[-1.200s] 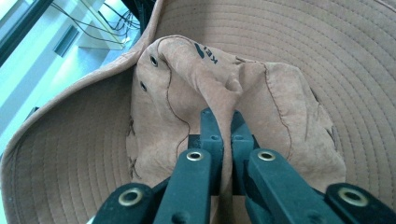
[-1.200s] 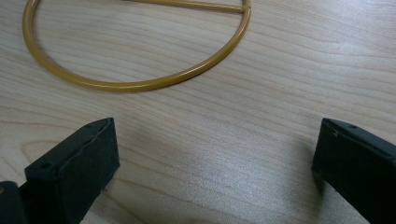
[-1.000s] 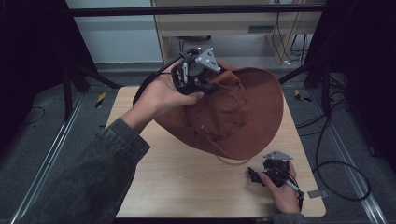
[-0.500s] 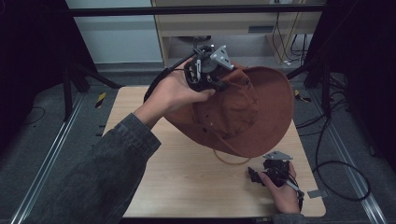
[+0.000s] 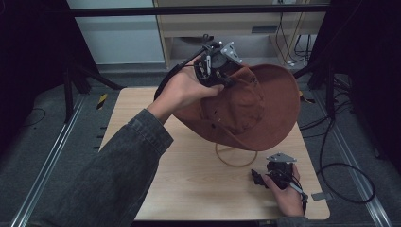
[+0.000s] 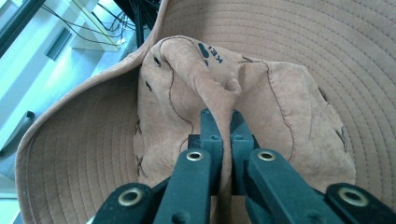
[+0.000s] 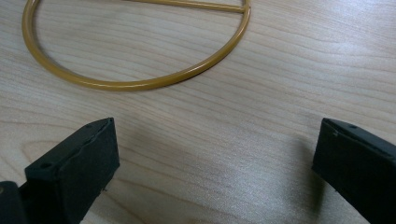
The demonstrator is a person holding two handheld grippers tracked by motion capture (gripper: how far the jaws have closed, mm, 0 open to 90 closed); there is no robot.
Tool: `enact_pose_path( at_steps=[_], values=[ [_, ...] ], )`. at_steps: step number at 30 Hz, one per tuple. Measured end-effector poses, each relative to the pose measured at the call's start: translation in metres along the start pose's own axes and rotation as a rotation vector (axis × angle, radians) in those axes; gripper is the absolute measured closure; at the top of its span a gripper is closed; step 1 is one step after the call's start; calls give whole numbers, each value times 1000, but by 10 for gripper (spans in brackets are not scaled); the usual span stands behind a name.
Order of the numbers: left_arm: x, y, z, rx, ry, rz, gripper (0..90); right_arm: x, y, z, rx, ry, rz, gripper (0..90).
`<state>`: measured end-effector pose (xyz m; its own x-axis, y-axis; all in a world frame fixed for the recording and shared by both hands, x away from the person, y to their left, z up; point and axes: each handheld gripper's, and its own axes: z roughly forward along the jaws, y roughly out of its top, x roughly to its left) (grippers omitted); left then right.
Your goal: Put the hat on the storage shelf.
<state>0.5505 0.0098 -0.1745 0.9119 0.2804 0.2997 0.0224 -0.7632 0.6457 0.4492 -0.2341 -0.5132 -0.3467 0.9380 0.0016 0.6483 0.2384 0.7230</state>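
Note:
A brown wide-brimmed suede hat (image 5: 257, 106) hangs tilted above the back right of the table. My left gripper (image 5: 218, 71) is shut on a fold of its crown. In the left gripper view that pinched fold (image 6: 224, 100) stands between the jaws of my left gripper (image 6: 223, 123), with the stitched brim (image 6: 327, 56) spreading behind. A yellow wire hoop (image 5: 235, 157) lies on the table under the hat. My right gripper (image 5: 259, 178) rests low on the table at the front right, open, with bare wood between the jaws of my right gripper (image 7: 215, 154) and the hoop (image 7: 140, 84) just ahead.
The wooden table (image 5: 189, 189) has bare room at the left and front. Behind it stand a shelf unit (image 5: 236, 28) and dark stands. Cables (image 5: 331, 161) trail on the floor at the right.
My left gripper has lifted the hat higher and carried it to the right, tipping the brim up. The right gripper has stayed in place.

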Motion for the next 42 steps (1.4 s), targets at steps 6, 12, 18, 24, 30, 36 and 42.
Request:
enact_pose_path(
  at_steps=[6,12,18,24,30,36,42],
  values=[
    [-1,3,13,17,-6,7,884,0,0,0,0,-1,1,4],
    [0,3,25,28,-15,1,883,0,0,0,2,0,3,4],
    [-3,5,31,33,-25,9,883,0,0,0,1,0,1,4],
    [-6,8,37,32,-29,10,880,0,0,0,1,0,1,4],
    [-9,8,46,35,-43,13,880,0,0,0,-1,-2,-1,4],
    [-14,11,50,43,-51,23,879,0,0,0,2,0,2,4],
    [-15,11,54,45,-54,22,878,0,0,0,3,0,4,4]
  ],
)
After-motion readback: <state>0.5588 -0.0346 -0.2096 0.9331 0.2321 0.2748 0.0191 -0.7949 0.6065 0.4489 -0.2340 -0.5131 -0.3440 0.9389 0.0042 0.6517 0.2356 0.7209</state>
